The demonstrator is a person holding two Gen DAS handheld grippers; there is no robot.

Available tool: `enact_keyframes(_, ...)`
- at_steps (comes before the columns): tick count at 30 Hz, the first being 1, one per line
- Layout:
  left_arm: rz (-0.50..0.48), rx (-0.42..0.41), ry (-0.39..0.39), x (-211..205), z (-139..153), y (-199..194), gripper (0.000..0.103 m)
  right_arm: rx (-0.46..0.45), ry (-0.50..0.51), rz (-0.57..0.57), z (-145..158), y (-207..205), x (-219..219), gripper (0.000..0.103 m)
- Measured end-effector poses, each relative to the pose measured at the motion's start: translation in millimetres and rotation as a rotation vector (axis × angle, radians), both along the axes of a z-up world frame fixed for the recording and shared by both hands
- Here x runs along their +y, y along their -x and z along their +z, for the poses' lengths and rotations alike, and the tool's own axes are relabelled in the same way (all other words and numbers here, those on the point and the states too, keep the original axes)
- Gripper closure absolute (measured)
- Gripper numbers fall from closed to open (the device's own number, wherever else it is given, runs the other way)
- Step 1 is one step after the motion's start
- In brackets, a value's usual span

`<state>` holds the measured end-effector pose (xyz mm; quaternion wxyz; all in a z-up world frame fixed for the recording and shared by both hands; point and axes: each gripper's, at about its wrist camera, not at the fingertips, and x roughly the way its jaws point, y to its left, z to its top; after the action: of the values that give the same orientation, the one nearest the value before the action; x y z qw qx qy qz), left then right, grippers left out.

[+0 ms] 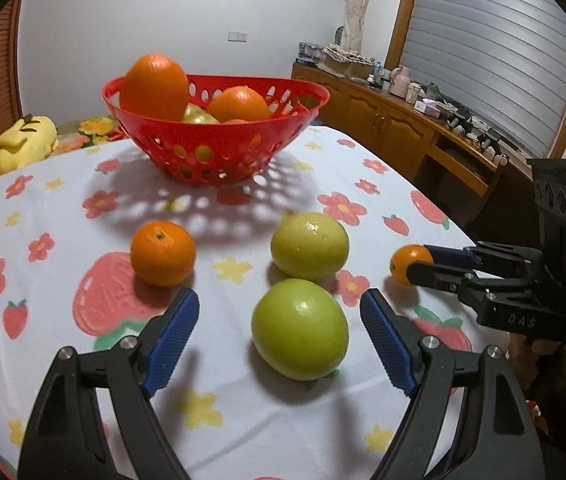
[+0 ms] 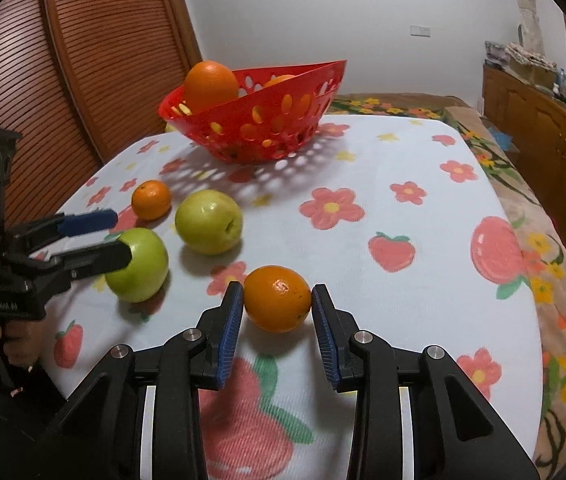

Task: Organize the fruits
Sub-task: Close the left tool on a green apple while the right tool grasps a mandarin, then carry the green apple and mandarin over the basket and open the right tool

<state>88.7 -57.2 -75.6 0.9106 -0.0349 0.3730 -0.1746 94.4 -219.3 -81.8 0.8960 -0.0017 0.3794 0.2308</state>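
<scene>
Just round dimpled orange (image 2: pixel 277 299) between ribbed jaws

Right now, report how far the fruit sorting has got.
Done: at least two oranges sit in the red basket. In hand: the right gripper brackets an orange, and the left gripper is open around a green apple. Left: a second green apple and a small orange on the tablecloth.

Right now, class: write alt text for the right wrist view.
The right gripper brackets an orange on a floral cloth, jaws not clamped. Left, the other gripper straddles a green apple; behind, a red basket.
</scene>
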Motion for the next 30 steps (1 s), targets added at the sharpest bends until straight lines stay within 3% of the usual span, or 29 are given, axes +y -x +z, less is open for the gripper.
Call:
enact_keyframes(7,-0.027,0.057,0.065,3.9,-9.0,-4.3,0.038,-0.01,0.001,0.004,-2.3,-6.7,7.4,0.068)
enact_keyframes(12,-0.051,0.049,0.082,-0.7,-9.6,-0.9,0.05,-0.03,0.021,-0.019,-1.7,-7.8,8.8,0.068)
enact_keyframes(24,-0.06,0.067,0.056,-8.2,-13.9,-2.4,0.047,-0.027,0.002,-0.036,-3.6,-8.7,5.3,0.068)
enact_keyframes(30,-0.057,0.058,0.045,-9.5,-11.8,-1.2,0.051,-0.022,-0.001,-0.037,-3.8,-9.3,6.8,0.068)
